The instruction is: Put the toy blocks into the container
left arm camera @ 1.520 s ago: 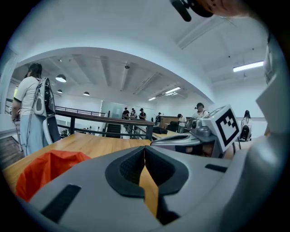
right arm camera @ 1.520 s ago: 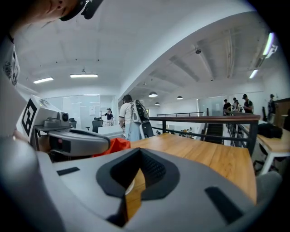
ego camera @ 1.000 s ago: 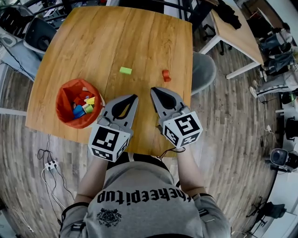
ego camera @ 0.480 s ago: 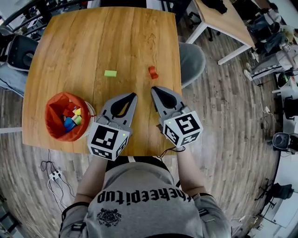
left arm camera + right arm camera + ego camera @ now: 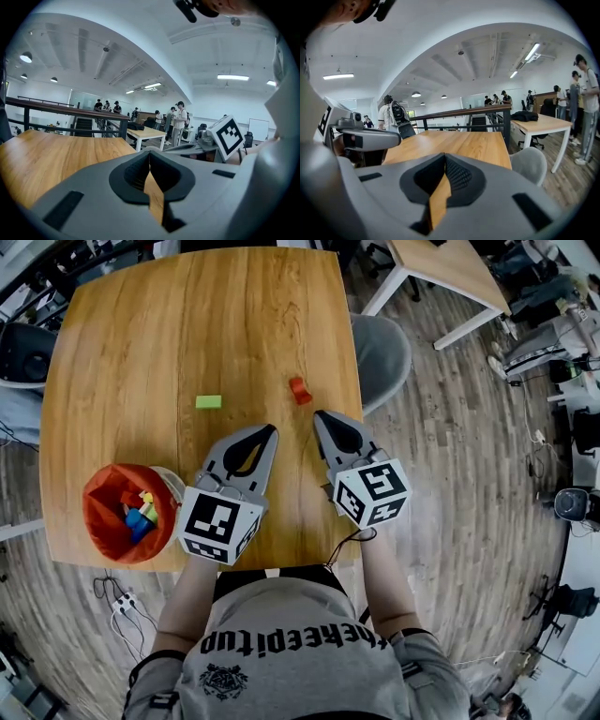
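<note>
On the wooden table [image 5: 141,324] lie a green block [image 5: 208,401] and a red block [image 5: 299,390], both loose. An orange container [image 5: 99,521] near the table's front left corner holds several coloured blocks. My left gripper [image 5: 271,429] hovers over the table's front edge, shut and empty, right of the container. My right gripper [image 5: 322,416] is beside it, also shut and empty, its tip a short way short of the red block. In both gripper views the jaws meet with nothing between them, and the blocks do not show there.
A grey chair [image 5: 380,351] stands at the table's right side. Another table [image 5: 450,273] is at the upper right. A power strip and cables [image 5: 120,601] lie on the floor at the lower left. Several people stand far off in both gripper views.
The head view has shifted: table, container and blocks have slid left and down in the picture. Both grippers stay shut, side by side over the front edge.
</note>
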`<state>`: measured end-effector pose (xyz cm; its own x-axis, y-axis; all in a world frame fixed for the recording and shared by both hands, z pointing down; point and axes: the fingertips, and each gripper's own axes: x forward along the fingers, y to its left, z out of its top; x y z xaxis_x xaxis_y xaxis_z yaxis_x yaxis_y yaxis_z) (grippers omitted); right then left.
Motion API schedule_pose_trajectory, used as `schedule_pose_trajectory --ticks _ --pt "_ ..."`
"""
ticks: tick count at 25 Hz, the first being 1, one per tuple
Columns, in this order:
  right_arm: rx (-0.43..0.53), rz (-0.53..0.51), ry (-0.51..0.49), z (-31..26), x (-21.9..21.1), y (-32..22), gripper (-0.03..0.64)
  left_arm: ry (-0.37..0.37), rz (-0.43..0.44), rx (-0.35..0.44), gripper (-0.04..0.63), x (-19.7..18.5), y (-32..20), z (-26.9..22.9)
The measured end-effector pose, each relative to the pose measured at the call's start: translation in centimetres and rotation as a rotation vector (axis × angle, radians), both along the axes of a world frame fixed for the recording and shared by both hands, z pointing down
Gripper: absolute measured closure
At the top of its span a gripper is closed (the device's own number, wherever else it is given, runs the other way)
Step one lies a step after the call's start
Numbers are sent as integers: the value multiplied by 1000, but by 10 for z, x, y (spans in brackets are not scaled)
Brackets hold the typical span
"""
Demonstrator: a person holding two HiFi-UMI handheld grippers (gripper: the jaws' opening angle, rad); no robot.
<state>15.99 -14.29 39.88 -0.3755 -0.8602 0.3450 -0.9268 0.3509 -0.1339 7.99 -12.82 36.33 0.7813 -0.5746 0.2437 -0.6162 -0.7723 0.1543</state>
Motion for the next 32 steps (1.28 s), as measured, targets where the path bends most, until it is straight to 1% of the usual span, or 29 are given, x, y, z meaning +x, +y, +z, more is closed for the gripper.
schedule_pose_trajectory --ticks 5,11,14,17,27,32 --pt "-57 36 29 26 14 -21 603 5 10 -31 580 6 -19 11" --pt "-132 51 46 62 21 -40 594 -1 10 -73 580 7 -29 28" --pt "-164 63 58 81 24 -49 555 -4 7 -84 580 5 -33 34" --pt "-196 68 72 98 26 -55 532 -6 2 -99 580 3 -35 40" --pt "-289 77 119 148 26 -68 472 -17 -15 -135 580 -7 -41 56" --pt "-277 98 144 153 29 -75 468 -22 -21 -149 580 -10 -44 62"
